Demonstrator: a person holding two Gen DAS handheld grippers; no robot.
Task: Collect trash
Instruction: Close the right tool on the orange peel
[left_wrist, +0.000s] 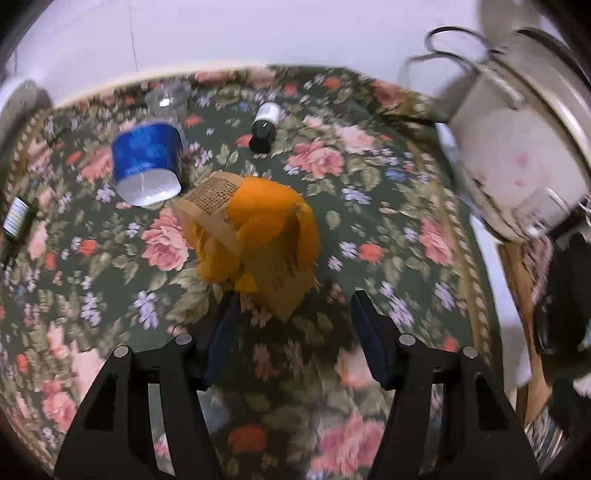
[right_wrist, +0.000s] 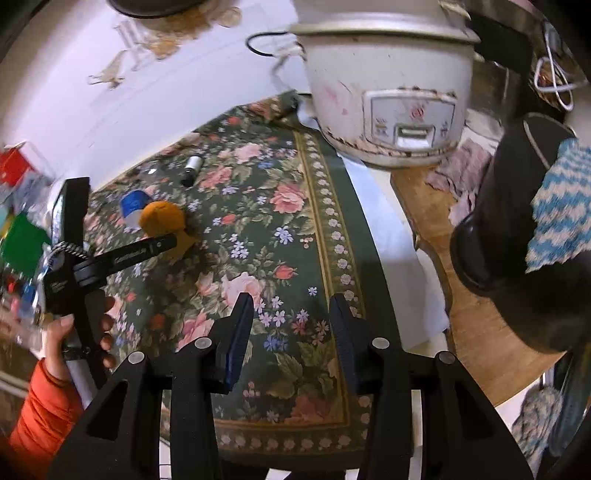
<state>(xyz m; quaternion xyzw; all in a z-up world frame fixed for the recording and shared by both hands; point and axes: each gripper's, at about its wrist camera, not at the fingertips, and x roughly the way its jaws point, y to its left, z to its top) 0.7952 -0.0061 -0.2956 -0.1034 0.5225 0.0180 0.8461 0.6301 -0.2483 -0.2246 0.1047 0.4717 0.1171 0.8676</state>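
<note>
- The left gripper (left_wrist: 291, 306), black-framed with dark blue pads, is seen with its jaws set apart and nothing between them; it is pointed down at the green floral-patterned cloth (left_wrist: 369, 206) covering the table.
- The right gripper (right_wrist: 291, 306) is seen with a narrower gap, also with nothing in it; only cloth is visible between its pads.
- A hand (right_wrist: 79, 332) in an orange padded sleeve (right_wrist: 40, 410) is observed at the left edge of the right wrist view, gripping the handle of the left gripper.
- The crumpled orange paper wrapper with a printed tan flap (left_wrist: 255, 236) is found lying on the cloth just beyond the left fingertips, apart from them; whether its tan flap touches the left pad cannot be told.
- The blue-and-white foil-lined cup (left_wrist: 147, 162) is noted on its side just beside the wrapper, further out.
- A small dark bottle with a white label (left_wrist: 264, 127) is recorded lying beyond both, near the far edge of the cloth.
- A worn white rice cooker (right_wrist: 388, 99) is noted standing off the cloth's far right corner.
</note>
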